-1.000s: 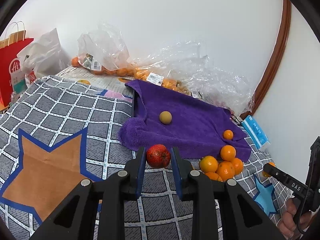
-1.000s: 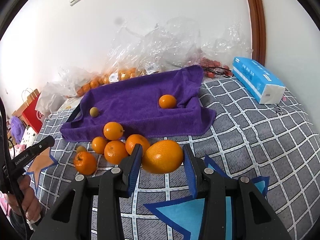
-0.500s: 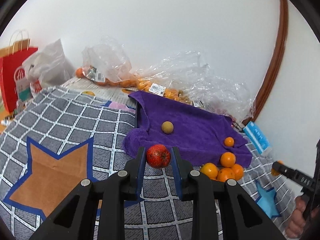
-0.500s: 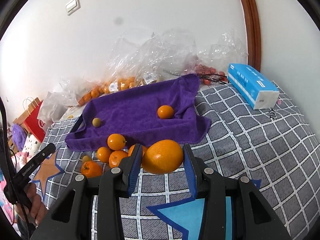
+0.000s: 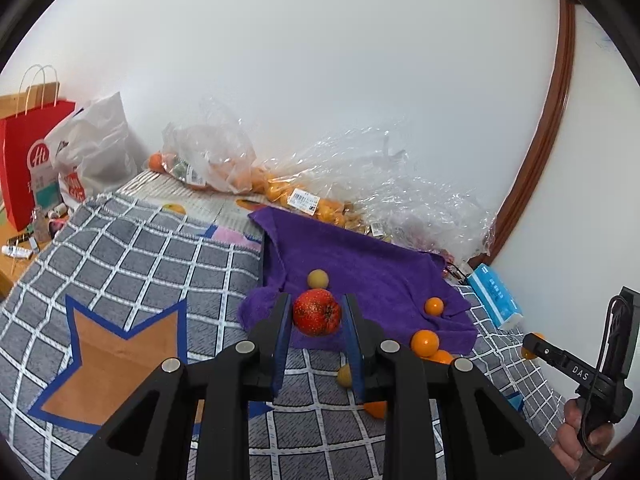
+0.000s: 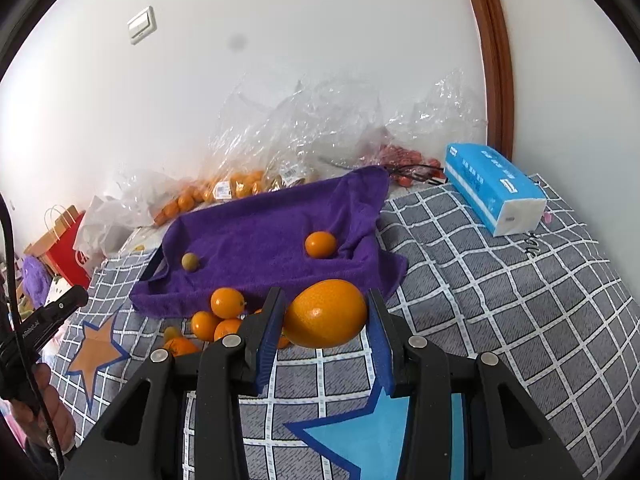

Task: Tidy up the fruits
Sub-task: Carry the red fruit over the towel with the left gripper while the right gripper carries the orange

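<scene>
In the left wrist view, at about nine o'clock, a grey checked blanket with star patches (image 5: pixel 132 264) covers the surface. At the centre the left gripper (image 5: pixel 316 320) is clamped on a small round red fruit with a speckled skin (image 5: pixel 317 312), carried clear of the blanket. Just beyond it, toward twelve o'clock, a small dull-yellow round fruit (image 5: pixel 318 279) sits on a purple terry towel (image 5: pixel 360 264). At three o'clock a small loose orange (image 5: pixel 433 306) rests near the towel's edge, and a little pile of loose oranges (image 5: pixel 425 343) lies just off it.

In the right wrist view the same purple towel spreads from ten to twelve o'clock. At the centre the right gripper (image 6: pixel 325 316) is closed around a large smooth oval orange (image 6: pixel 326 314), one blue pad against each flank, lifted off the blanket. At two o'clock lies a blue and white tissue pack (image 6: pixel 494 194).

The red fruit looks light and thin-skinned; it probably bruises easily, so a gentle squeeze across its widest girth suits it. The large orange is likely heavier, firm, with waxy peel that could slide. Its oval shape asks for pads on the short axis at mid-height, as they sit now, so it cannot squirt forward.
</scene>
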`<state>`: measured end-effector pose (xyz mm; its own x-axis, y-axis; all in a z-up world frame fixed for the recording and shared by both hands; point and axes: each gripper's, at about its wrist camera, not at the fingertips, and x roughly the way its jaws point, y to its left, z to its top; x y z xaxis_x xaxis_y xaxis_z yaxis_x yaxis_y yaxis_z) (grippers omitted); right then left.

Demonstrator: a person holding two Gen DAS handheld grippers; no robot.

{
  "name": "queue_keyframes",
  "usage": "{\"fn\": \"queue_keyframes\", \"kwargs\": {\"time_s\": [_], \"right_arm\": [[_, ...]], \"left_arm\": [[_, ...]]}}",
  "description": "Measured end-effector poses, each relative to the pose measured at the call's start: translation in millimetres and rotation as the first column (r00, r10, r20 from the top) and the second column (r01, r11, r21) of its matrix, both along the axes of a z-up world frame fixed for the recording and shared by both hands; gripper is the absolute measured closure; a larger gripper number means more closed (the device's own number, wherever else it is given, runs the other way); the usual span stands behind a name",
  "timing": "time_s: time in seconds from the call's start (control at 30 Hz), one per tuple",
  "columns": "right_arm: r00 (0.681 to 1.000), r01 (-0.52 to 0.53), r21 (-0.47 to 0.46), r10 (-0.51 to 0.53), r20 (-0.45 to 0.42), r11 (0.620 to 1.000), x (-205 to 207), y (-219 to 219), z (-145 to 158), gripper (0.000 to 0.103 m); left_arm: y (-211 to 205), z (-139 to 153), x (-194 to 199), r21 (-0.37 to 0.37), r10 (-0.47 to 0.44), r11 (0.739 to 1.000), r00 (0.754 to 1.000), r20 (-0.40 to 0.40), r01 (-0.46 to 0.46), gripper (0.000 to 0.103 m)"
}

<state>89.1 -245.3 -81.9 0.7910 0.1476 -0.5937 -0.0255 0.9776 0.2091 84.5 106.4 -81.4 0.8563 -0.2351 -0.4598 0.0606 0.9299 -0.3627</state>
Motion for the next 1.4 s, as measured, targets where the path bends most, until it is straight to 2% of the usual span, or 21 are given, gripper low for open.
{"fn": "queue_keyframes", "kwargs": {"time_s": [0.47, 0.83, 0.97, 1.1, 1.23, 1.4], "right_arm": [[1.000, -0.003, -0.021, 0.003, 0.019, 1.000, 26, 0, 12, 0.062], [0.999, -0.030, -0.037, 0.031, 0.018, 0.999, 83, 14, 14, 0.062], [0.999, -0.043, -0.054, 0.044, 0.015, 0.998, 105, 20, 7, 0.062], [1.000, -0.013, -0.111, 0.013, -0.001, 0.994, 120, 20, -16, 0.062], [0.997, -0.014, -0.075, 0.008, -0.082, 0.997, 135, 13, -36, 0.062], [0.997, -0.009, -0.104, 0.001, -0.078, 0.995, 136, 13, -43, 0.062]], "left_arm": [[-4, 13, 35, 0.019, -0.003, 1.000, 0.999, -0.034, 0.004, 0.079], [-17, 18, 94, -0.001, -0.023, 1.000, 0.998, -0.057, 0.023, 0.079], [-20, 8, 113, -0.019, -0.028, 0.999, 0.997, -0.068, 0.027, 0.079], [-20, -16, 124, -0.029, -0.029, 0.999, 0.995, -0.099, 0.026, 0.079], [-15, -29, 132, -0.030, -0.013, 1.000, 0.990, -0.139, 0.009, 0.079], [-13, -37, 139, -0.043, -0.006, 0.999, 0.987, -0.161, -0.001, 0.079]]}}
